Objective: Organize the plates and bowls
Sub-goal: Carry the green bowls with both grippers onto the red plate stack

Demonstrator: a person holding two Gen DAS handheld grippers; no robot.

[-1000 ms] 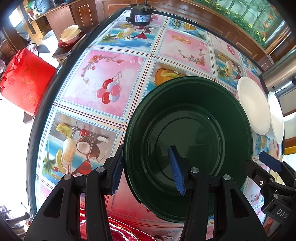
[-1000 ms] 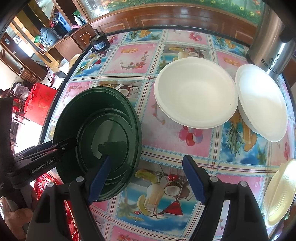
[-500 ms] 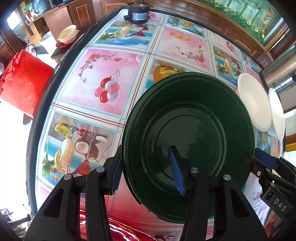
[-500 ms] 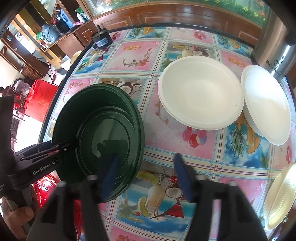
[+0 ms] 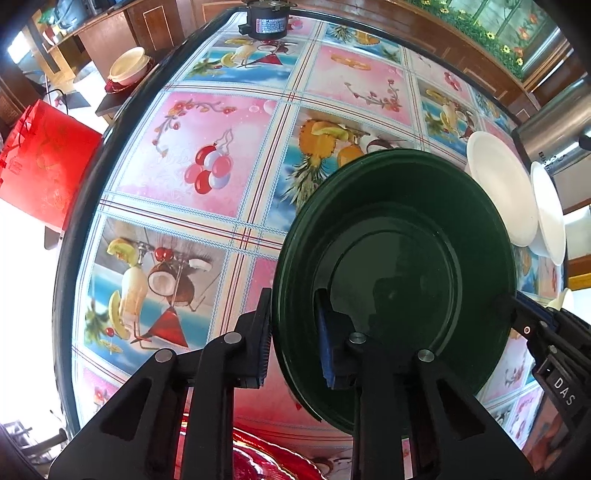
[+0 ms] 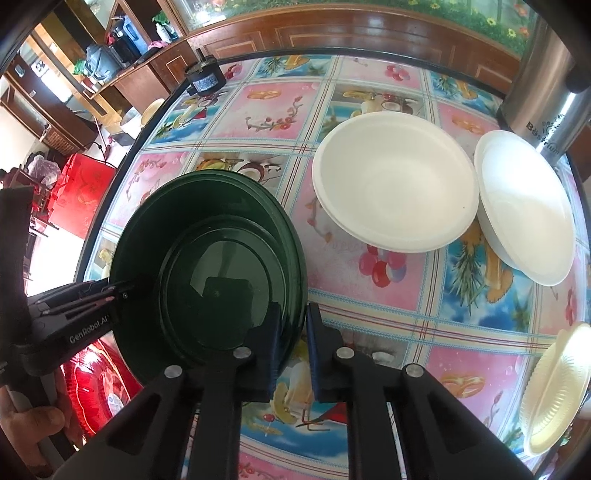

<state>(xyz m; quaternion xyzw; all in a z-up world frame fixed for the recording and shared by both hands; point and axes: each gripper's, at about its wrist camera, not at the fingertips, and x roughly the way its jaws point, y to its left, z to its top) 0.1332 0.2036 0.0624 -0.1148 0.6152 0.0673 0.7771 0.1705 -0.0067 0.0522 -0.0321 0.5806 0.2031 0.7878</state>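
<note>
A dark green plate [image 5: 399, 269] is held between both grippers above the fruit-print table; it also shows in the right wrist view [image 6: 207, 266], seemingly stacked on another green plate. My left gripper [image 5: 293, 339] is shut on its left rim. My right gripper [image 6: 293, 347] is shut on its right rim. Two white bowls [image 6: 395, 181] [image 6: 524, 206] sit at the table's far right, also seen in the left wrist view [image 5: 498, 188].
A cream ridged plate [image 6: 554, 387] lies at the right edge. A steel urn [image 6: 543, 96] stands behind the bowls. A small black motor [image 5: 267, 22] sits at the far edge. A red plate [image 6: 96, 387] lies below left. A red bag [image 5: 40, 170] is beyond the table.
My right gripper has closed from wide open onto the green plate's right rim. The left gripper kept its grip, and the plate shifted right and tilted in its view.
</note>
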